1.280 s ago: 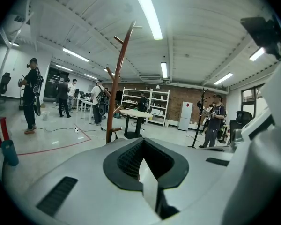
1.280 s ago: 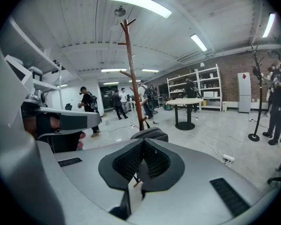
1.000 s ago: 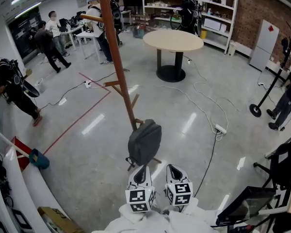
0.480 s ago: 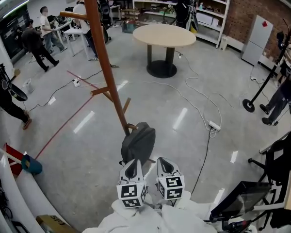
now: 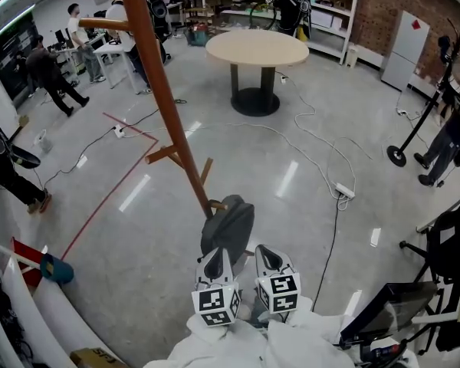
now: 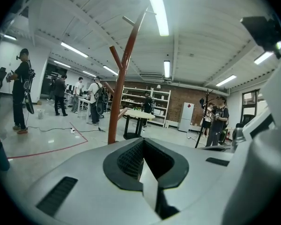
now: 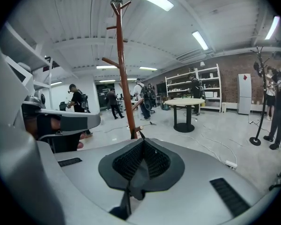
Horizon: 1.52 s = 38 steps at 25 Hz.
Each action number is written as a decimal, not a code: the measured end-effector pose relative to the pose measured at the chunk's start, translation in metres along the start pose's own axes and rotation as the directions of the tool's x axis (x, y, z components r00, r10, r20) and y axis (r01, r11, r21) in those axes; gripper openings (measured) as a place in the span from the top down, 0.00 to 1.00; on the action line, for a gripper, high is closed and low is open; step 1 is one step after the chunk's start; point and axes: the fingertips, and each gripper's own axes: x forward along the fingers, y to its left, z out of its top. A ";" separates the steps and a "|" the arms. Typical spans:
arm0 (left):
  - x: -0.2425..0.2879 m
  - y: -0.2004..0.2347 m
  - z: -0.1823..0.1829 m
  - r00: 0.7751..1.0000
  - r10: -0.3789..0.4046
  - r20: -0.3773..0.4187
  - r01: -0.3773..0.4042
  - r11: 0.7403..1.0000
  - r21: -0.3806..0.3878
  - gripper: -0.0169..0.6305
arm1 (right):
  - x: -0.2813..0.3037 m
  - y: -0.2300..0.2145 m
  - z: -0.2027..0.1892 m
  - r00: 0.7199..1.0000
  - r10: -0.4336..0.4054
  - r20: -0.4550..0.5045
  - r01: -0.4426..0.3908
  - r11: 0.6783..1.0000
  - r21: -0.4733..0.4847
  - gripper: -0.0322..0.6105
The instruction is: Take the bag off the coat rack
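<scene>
Round table is sitting higher in frame than before; bag is hanging lower-centre on coat rack over glossy floor; left gripper, right gripper fingers closed, empty.

Head view looks steeply down; both gripper views face coat rack.

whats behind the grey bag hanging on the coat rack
The coat rack's brown pole rises behind the grey bag, and one peg pokes out at the bag's top edge. The bag covers the pole's foot, so its base cannot be seen.
</scene>
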 end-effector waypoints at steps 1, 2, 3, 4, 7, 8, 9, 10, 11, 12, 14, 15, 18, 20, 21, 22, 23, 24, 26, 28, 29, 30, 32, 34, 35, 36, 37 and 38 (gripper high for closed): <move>0.001 0.000 -0.002 1.000 0.000 -0.005 0.000 1.000 -0.003 0.97 | 0.001 0.000 0.000 1.000 0.003 -0.004 -0.003 1.000 -0.003 0.93; 0.003 0.000 -0.002 1.000 0.001 -0.010 -0.001 1.000 -0.004 0.97 | 0.003 0.000 0.000 1.000 0.006 -0.006 -0.006 1.000 -0.006 0.93; 0.005 0.000 -0.002 1.000 0.002 -0.013 -0.002 1.000 -0.005 0.97 | 0.005 0.000 0.000 1.000 0.011 -0.009 -0.011 1.000 -0.007 0.93; 0.007 0.000 -0.002 1.000 0.003 -0.014 -0.004 1.000 -0.006 0.97 | 0.008 0.000 0.001 1.000 0.016 -0.011 -0.016 1.000 -0.007 0.93; 0.009 -0.002 0.002 1.000 0.003 -0.004 -0.003 1.000 0.002 0.97 | 0.012 0.001 0.005 0.999 0.032 -0.007 -0.032 0.999 -0.018 0.93; 0.009 -0.002 0.003 1.000 0.006 -0.003 -0.006 1.000 0.004 0.97 | 0.013 0.000 0.006 0.999 0.034 -0.005 -0.034 0.999 -0.022 0.93; 0.010 0.000 0.003 1.000 0.012 -0.003 -0.012 1.000 0.003 0.97 | 0.015 -0.001 0.007 0.999 0.033 -0.002 -0.034 0.999 -0.024 0.93; 0.011 0.002 0.003 1.000 0.017 -0.005 -0.017 1.000 -0.001 0.97 | 0.017 -0.004 0.008 1.000 0.029 0.000 -0.029 0.999 -0.025 0.93; 0.011 0.003 0.002 1.000 0.022 -0.007 -0.022 1.000 -0.005 0.97 | 0.020 -0.008 0.009 1.000 0.023 0.002 -0.023 0.999 -0.027 0.93; 0.010 0.003 0.001 1.000 0.026 -0.011 -0.026 1.000 -0.007 0.97 | 0.021 -0.012 0.009 1.000 0.016 0.001 -0.016 0.999 -0.029 0.93; 0.008 0.003 -0.004 0.999 0.035 -0.020 -0.035 0.999 -0.012 0.97 | 0.026 -0.020 0.007 1.000 0.014 -0.008 -0.014 0.999 -0.029 0.93; 0.007 0.004 -0.007 0.999 0.041 -0.025 -0.041 0.999 -0.016 0.97 | 0.030 -0.023 0.006 1.000 0.020 -0.013 -0.020 0.999 -0.026 0.93; 0.005 0.004 -0.014 0.998 0.054 -0.044 -0.056 0.998 -0.026 0.97 | 0.047 -0.028 0.003 0.998 0.057 -0.039 -0.058 0.998 -0.031 0.93; 0.004 0.001 -0.019 0.997 0.053 -0.055 -0.054 0.998 -0.024 0.97 | 0.062 -0.031 -0.002 0.995 0.071 -0.067 -0.076 0.995 -0.062 0.93; 0.004 0.000 -0.021 0.997 0.052 -0.061 -0.053 0.998 -0.022 0.97 | 0.068 -0.033 -0.006 0.994 0.073 -0.086 -0.080 0.993 -0.083 0.93; 0.003 -0.001 -0.024 0.996 0.052 -0.068 -0.054 0.998 -0.023 0.97 | 0.075 -0.036 -0.010 0.992 0.071 -0.103 -0.081 0.991 -0.102 0.93; 0.003 -0.001 -0.026 0.996 0.054 -0.075 -0.056 0.998 -0.026 0.97 | 0.080 -0.039 -0.013 0.991 0.069 -0.117 -0.083 0.990 -0.116 0.93; 0.003 -0.001 -0.029 0.995 0.057 -0.082 -0.060 0.998 -0.029 0.97 | 0.085 -0.042 -0.016 0.989 0.070 -0.128 -0.087 0.988 -0.126 0.93; 0.003 0.000 -0.032 0.993 0.066 -0.095 -0.069 0.997 -0.032 0.97 | 0.094 -0.043 -0.022 0.985 0.085 -0.147 -0.106 0.984 -0.142 0.93; 0.004 0.000 -0.034 0.992 0.072 -0.102 -0.076 0.997 -0.029 0.97 | 0.102 -0.044 -0.029 0.980 0.101 -0.169 -0.130 0.977 -0.168 0.93; 0.004 0.000 -0.034 0.992 0.075 -0.103 -0.078 0.997 -0.027 0.97 | 0.106 -0.044 -0.032 0.978 0.107 -0.179 -0.140 0.973 -0.184 0.93; 0.005 0.000 -0.034 0.992 0.078 -0.104 -0.081 0.996 -0.025 0.97 | 0.109 -0.045 -0.036 0.975 0.112 -0.190 -0.150 0.968 -0.200 0.93; 0.008 0.000 -0.034 0.991 0.084 -0.105 -0.087 0.996 -0.020 0.97 | 0.114 -0.045 -0.042 0.968 0.122 -0.219 -0.171 0.959 -0.225 0.92; 0.011 0.001 -0.034 0.990 0.092 -0.108 -0.094 0.995 -0.018 0.97 | 0.121 -0.042 -0.046 0.959 0.142 -0.244 -0.201 0.951 -0.237 0.87; 0.013 0.002 -0.034 0.989 0.096 -0.110 -0.098 0.995 -0.017 0.97 | 0.124 -0.040 -0.048 0.955 0.153 -0.255 -0.216 0.947 -0.238 0.79; 0.014 0.002 -0.033 0.989 0.100 -0.112 -0.102 0.995 -0.016 0.97 | 0.128 -0.038 -0.051 0.950 0.163 -0.266 -0.229 0.943 -0.240 0.78; 0.016 0.003 -0.033 0.988 0.104 -0.114 -0.106 0.994 -0.014 0.97 | 0.132 -0.037 -0.053 0.946 0.171 -0.277 -0.241 0.939 -0.244 0.77; 0.017 0.004 -0.033 0.988 0.108 -0.115 -0.110 0.994 -0.011 0.97 | 0.136 -0.036 -0.056 0.941 0.179 -0.287 -0.254 0.934 -0.251 0.76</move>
